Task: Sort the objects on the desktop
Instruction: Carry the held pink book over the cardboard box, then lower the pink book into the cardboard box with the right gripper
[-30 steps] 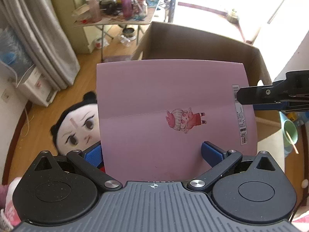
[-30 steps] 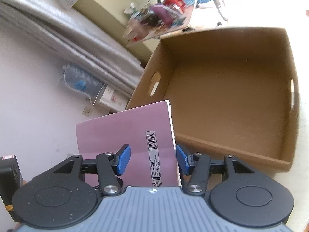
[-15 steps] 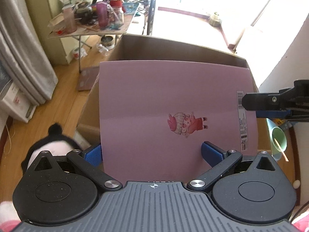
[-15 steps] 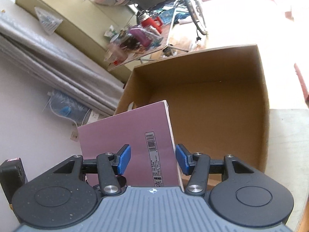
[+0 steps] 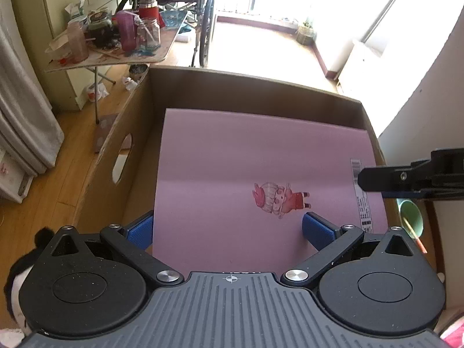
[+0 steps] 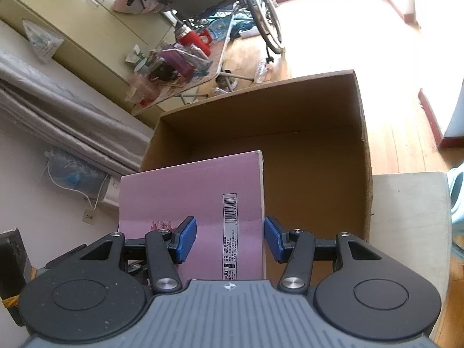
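A pink notebook (image 5: 261, 174) with a small cartoon figure and a barcode is held flat over the open cardboard box (image 5: 136, 133). My left gripper (image 5: 227, 229) has its blue pads on either side of the notebook's near edge, shut on it. My right gripper (image 6: 230, 239) grips the barcode edge of the same notebook (image 6: 197, 191); it shows in the left wrist view (image 5: 406, 178) at the notebook's right side. The box interior (image 6: 304, 174) under the notebook looks bare.
A green cup (image 5: 410, 217) with a stick stands right of the box. A black-and-white plush doll (image 5: 17, 272) lies at the lower left. A cluttered folding table (image 5: 116, 43) and a wheelchair (image 5: 179, 5) stand beyond the box. A pale tabletop (image 6: 406, 217) lies to the right.
Both grippers carried the notebook forward, from short of the box to over its opening. The plush doll slid back out of the left view. Both grips are unchanged.
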Action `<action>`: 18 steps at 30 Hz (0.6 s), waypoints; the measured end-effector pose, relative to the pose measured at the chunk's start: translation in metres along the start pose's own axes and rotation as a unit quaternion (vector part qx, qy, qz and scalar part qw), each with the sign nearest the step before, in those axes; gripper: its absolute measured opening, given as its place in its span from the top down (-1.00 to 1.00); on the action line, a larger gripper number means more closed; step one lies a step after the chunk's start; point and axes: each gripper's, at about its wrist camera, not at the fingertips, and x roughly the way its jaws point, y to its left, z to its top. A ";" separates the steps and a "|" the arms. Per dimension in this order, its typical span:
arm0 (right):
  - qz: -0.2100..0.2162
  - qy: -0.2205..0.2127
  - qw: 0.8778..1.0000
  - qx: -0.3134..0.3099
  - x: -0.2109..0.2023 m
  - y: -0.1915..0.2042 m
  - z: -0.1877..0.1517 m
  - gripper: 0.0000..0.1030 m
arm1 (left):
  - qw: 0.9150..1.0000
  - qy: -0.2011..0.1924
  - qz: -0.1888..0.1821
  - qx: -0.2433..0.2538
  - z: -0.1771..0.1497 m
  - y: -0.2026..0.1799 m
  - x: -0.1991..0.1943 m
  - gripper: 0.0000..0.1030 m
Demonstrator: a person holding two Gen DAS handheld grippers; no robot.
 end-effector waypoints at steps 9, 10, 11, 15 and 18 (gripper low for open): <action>-0.016 0.003 0.999 0.038 0.019 -0.018 0.011 -0.07 | 1.000 0.017 -0.017 -0.012 0.013 0.002 0.030 -1.00; -0.018 0.004 0.999 0.039 0.022 -0.019 0.012 -0.07 | 1.000 0.020 -0.018 -0.013 0.014 0.001 0.033 -1.00; -0.021 0.004 0.999 0.040 0.024 -0.020 0.012 -0.07 | 0.999 0.022 -0.020 -0.013 0.014 0.002 0.036 -1.00; -0.041 0.006 0.999 0.034 0.032 -0.020 0.015 -0.07 | 0.999 0.034 -0.029 -0.017 0.019 0.005 0.048 -1.00; -0.057 0.008 0.998 0.027 0.040 -0.019 0.015 -0.06 | 0.998 0.044 -0.030 -0.015 0.023 0.006 0.058 -1.00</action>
